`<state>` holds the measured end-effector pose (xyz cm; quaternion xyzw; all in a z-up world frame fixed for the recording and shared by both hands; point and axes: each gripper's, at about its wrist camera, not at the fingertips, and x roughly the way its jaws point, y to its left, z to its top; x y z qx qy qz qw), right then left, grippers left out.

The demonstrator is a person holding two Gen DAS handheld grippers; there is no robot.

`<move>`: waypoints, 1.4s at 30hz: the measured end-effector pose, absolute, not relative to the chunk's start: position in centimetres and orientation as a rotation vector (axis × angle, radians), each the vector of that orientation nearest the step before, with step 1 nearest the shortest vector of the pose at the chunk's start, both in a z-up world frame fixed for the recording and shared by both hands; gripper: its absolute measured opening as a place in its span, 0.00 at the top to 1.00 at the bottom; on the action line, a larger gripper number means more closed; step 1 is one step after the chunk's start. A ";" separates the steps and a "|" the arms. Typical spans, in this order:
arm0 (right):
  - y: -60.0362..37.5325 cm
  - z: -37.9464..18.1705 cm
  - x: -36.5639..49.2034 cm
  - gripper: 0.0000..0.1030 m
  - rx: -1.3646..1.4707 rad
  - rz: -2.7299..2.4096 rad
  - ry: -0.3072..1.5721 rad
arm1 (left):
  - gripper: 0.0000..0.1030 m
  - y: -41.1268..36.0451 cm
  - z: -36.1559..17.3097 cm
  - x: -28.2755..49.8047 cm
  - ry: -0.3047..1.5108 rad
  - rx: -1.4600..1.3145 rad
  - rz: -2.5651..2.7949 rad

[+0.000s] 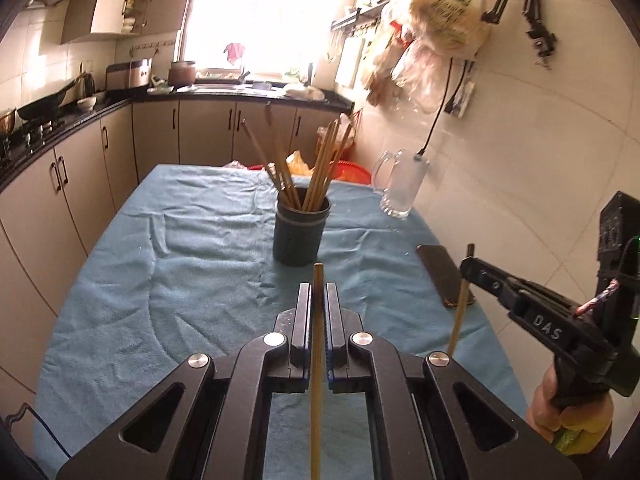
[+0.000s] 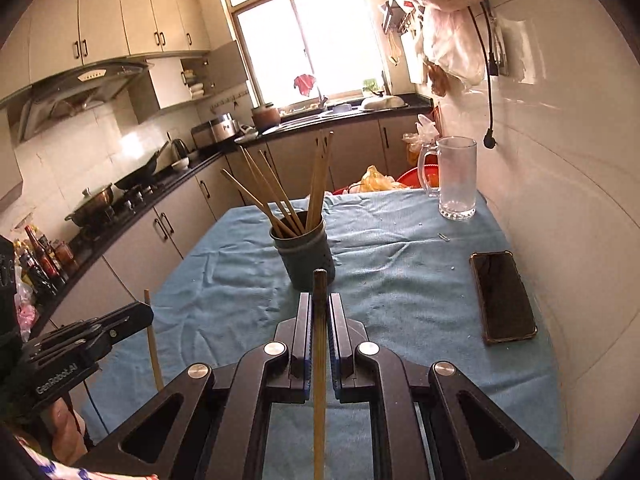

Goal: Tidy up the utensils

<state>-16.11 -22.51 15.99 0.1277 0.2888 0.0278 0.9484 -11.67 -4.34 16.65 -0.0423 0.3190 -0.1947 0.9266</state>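
Carry step: left claw (image 1: 318, 300) & right claw (image 2: 320, 308) each clamp one chopstick (image 1: 317, 360); next, tips into holder (image 1: 301, 232) at 12 o'clock.

Bright window (image 2: 308, 44) backlit; beige cabinets (image 2: 120, 28), black countertop (image 1: 248, 94), white tiled wall (image 2: 560, 160), range hood (image 2: 84, 88).

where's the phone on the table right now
The phone lies flat on the blue tablecloth near the table's right edge by the tiled wall, on the near side of the glass mug and right of the chopstick holder.
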 end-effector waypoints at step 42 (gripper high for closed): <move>-23.7 22.4 -4.5 0.93 0.283 0.103 0.475 | 1.00 -3.3 24.3 -1.4 0.503 -0.074 -0.340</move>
